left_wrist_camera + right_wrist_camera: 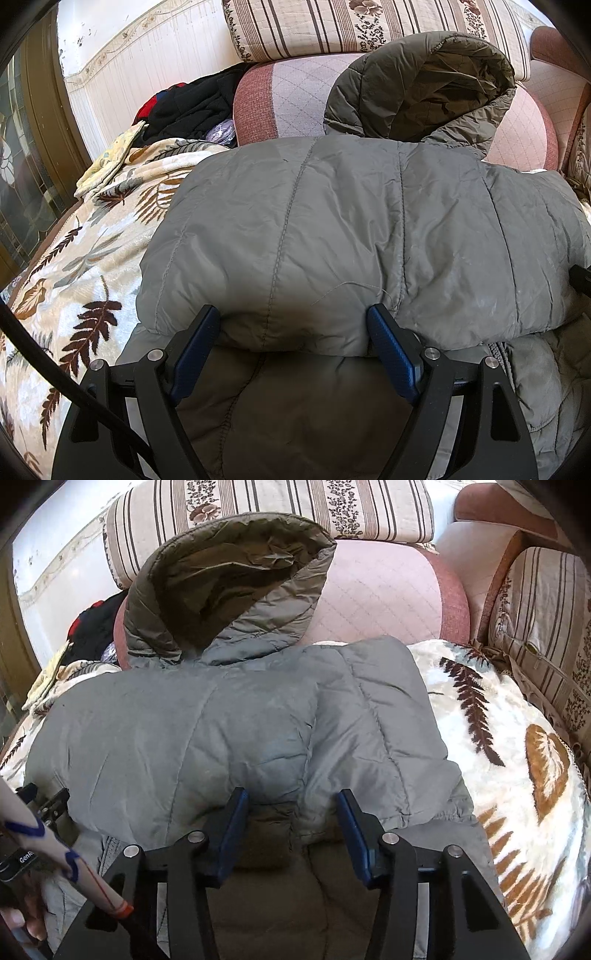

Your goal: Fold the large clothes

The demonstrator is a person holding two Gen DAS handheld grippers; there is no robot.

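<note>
We are in the middle of folding the grey jacket [369,236], which lies on the leaf-pattern blanket [74,258] with its hood [436,85] resting against the pink cushion [291,92]. The lower part seems already turned up over the body, so we judge that one fold is just made. Next we must smooth this edge or take a new hold for another fold. The left gripper [295,332] has its fingers wide apart, with the folded edge between them. The right gripper [293,812] is also apart, clamping nothing.

Both wrist views close over jacket [332,229]
</note>
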